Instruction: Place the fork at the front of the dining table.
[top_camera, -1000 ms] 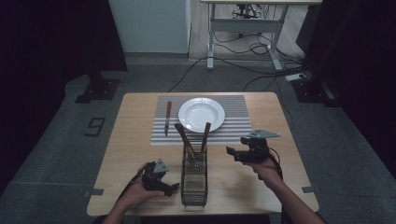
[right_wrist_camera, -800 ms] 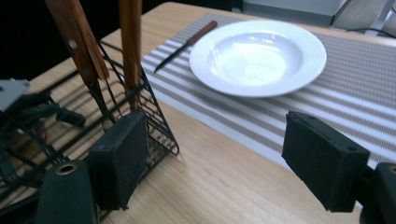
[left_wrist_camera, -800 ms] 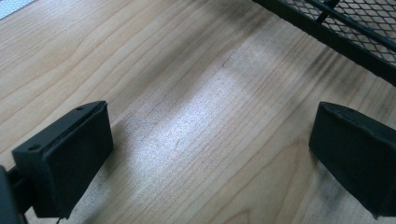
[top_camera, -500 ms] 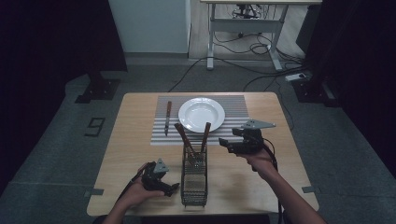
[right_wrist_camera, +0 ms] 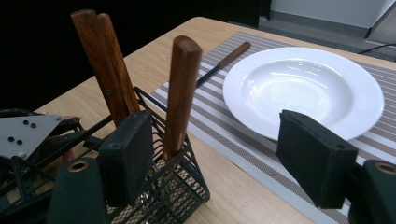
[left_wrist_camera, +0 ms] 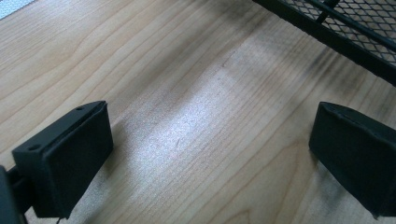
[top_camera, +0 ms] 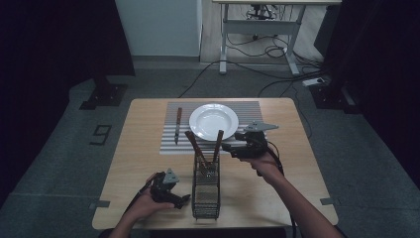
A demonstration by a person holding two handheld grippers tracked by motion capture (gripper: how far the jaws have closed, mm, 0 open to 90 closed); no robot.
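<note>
Black hand-held gripper [top_camera: 229, 147] with grey three-cornered plate.

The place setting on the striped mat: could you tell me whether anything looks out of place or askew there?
Nothing stands out. The white plate sits squarely on the striped mat, and the wooden-handled knife lies straight on the mat to the plate's left, apart from it. Nothing is spilled or visibly damaged.

The high view looks down on the whole table [top_camera: 148, 124]; both close gripper views share its mesh basket [top_camera: 205, 191].
</note>
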